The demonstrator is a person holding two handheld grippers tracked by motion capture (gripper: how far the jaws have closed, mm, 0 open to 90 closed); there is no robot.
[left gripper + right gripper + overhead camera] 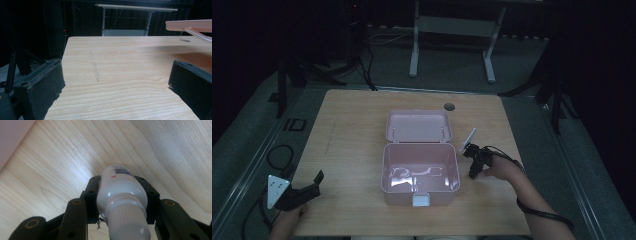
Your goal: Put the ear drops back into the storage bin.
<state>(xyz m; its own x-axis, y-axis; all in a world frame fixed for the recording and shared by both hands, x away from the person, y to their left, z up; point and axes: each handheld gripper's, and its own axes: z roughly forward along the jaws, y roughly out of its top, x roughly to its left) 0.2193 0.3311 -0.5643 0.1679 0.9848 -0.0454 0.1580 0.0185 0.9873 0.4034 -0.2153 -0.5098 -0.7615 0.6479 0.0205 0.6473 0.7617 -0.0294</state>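
An open pink plastic box (385, 170) stands in the middle of the wooden table (347, 130), its lid (418, 125) folded back away from me. Just right of the box, my right gripper (474, 167) points down at the tabletop. In the right gripper view the right gripper (120, 180) is shut on a small white bottle (120, 195), whose ribbed cap faces the camera. My left gripper (316, 181) rests low near the table's front left corner. Its jaws (117, 70) stand wide open with bare wood between them.
The box has a white clasp (421, 200) on its front wall, and glare hides its floor. A round cable hole (449, 106) sits at the table's far edge. Beyond the table stands a white desk frame (414, 50). Cables (279, 155) lie on the floor at left.
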